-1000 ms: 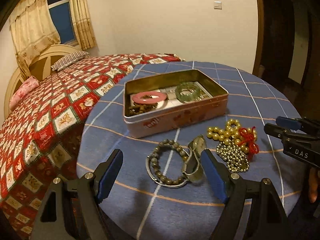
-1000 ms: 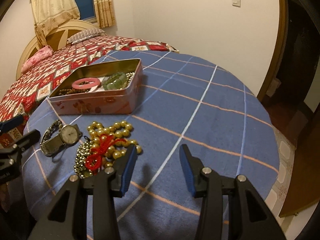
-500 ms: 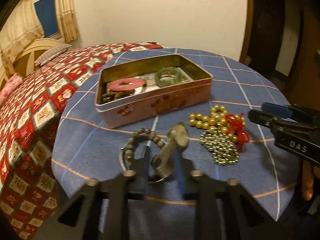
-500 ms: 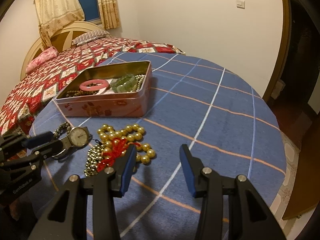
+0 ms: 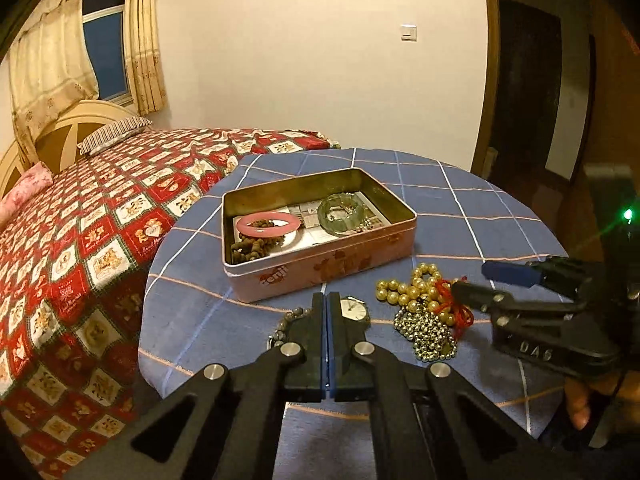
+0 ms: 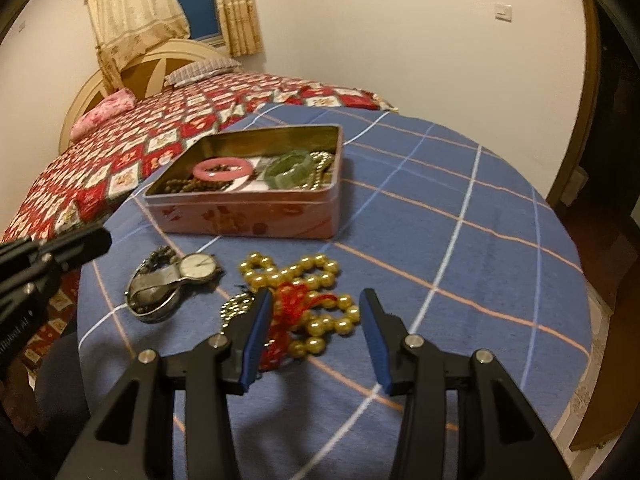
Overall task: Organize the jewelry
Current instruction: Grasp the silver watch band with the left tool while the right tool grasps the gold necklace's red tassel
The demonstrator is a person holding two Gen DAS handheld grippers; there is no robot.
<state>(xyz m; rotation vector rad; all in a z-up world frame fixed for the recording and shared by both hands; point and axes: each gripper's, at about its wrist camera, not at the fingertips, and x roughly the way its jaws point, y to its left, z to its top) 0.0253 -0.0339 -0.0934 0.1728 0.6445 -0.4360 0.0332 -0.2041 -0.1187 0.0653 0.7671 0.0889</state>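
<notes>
An open pink tin (image 5: 324,268) (image 6: 256,216) on the blue checked tablecloth holds a pink bangle (image 5: 267,223), a green bangle (image 5: 341,212) and brown beads. In front of it lie a wristwatch (image 6: 192,270) on a grey bead bracelet (image 6: 154,300), a gold bead strand with a red tassel (image 6: 316,300) and small silver beads (image 5: 428,332). My left gripper (image 5: 325,300) is shut and empty, held just above the watch. My right gripper (image 6: 314,308) is open around the gold beads.
The round table (image 6: 480,240) stands beside a bed with a red patterned quilt (image 5: 80,240). A dark doorway (image 5: 532,92) is at the right. The table's right half is bare cloth.
My left gripper has closed from wide open to shut and pulled back over the watch, holding nothing. My right gripper has moved forward so its open fingers straddle the gold beads.
</notes>
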